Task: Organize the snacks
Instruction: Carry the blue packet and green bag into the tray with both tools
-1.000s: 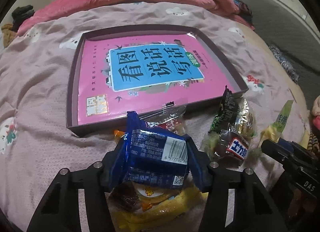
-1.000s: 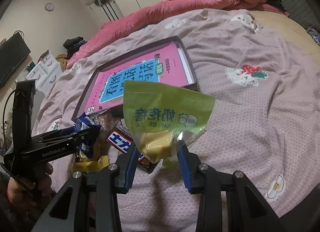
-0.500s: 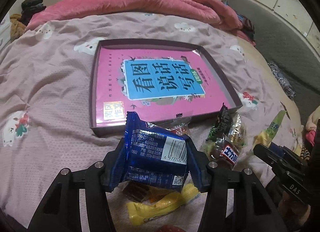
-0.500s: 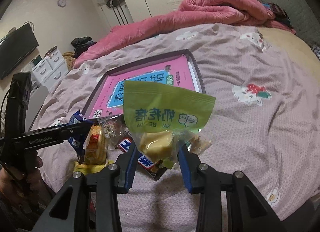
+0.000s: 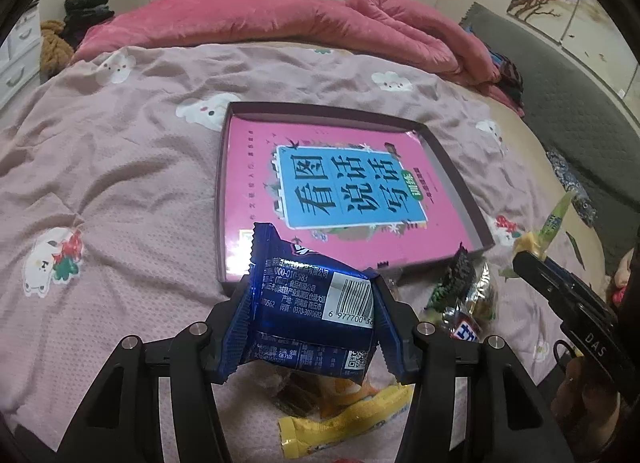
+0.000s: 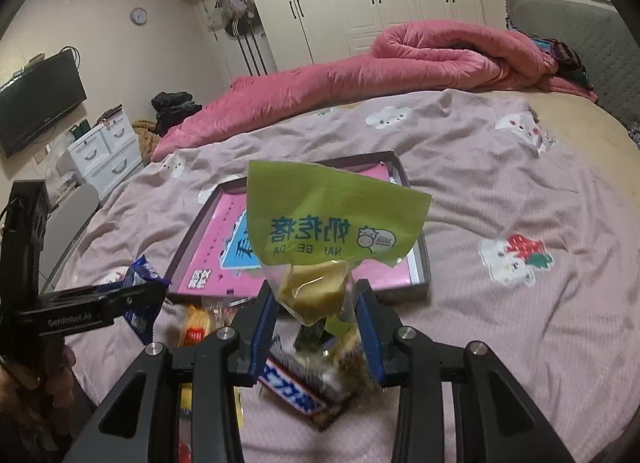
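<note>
A blue snack packet (image 5: 316, 319) and a green milk-candy packet (image 6: 320, 239) are being gripped by the left gripper (image 5: 312, 327) and right gripper (image 6: 316, 323); placement into the shallow box (image 5: 456, 179) is being called for next.

I hold the left gripper (image 5: 310, 321) and right gripper (image 6: 316, 317) pitched downward side by side, jaws of each clamped on a packet.

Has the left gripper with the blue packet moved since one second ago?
Yes. The left gripper, shut on the blue packet, has risen away from the snack pile: the yellow wrapper on the bed now shows further below it.
</note>
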Motion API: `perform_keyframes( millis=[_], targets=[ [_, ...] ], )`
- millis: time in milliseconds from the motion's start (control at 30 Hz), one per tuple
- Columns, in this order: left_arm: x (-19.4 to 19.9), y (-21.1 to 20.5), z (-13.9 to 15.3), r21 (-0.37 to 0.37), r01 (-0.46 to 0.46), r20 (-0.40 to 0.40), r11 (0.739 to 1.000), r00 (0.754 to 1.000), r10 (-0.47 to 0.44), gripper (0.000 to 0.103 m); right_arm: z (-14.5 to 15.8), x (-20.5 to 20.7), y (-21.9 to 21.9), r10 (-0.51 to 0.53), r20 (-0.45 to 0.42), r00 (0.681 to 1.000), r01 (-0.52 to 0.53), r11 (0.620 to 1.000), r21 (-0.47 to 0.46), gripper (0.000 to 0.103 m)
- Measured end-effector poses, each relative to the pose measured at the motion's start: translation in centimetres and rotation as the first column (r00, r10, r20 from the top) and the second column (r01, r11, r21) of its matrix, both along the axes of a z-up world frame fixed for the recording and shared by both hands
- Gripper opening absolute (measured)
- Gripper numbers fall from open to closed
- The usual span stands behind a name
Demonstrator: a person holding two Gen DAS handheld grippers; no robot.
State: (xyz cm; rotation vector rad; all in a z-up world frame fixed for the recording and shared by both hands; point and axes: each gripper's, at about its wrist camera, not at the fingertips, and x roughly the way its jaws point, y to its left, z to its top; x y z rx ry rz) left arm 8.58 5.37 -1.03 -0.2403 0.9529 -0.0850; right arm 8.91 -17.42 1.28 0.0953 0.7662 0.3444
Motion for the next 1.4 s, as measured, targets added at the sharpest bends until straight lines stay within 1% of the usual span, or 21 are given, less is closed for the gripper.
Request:
perform_keyframes(
  millis=[300,700,833,1167,1400],
  targets=[
    [1.3,0.2,-0.2,0.0,-0.017,0.001,1.0,1.0,0.017,0.058,-0.5,1.9,0.6,-0.006,-0.004,1.0,0.006,1.0,0.007,0.039],
    [3.9,0.1,-0.7,-0.006,-0.042,-0.006,0.999,0.999,0.042,0.058,-0.9,4.3,-0.2,-0.045,0.002,0.999,0.045,0.999,0.006,0.039],
    [4.8,-0.1,-0.9,0.004,-0.043,-0.004,0.999,0.999,0.043,0.058,-1.3,5.2,-0.4,-0.054,-0.003,0.999,0.054,0.999,0.0,0.039],
    [6.8,0.1,-2.0,0.013,-0.061,-0.032,0.998,0.998,0.062,0.058,-2.2,6.9,-1.0,-0.07,-0.016,0.997,0.07,0.997,-0.01,0.039],
    [7.6,0.1,-2.9,0.021,-0.065,-0.05,0.998,0.997,0.066,0.058,-3.1,8.0,-1.1,-0.078,-0.043,0.996,0.077,0.997,-0.029,0.039]
  ],
)
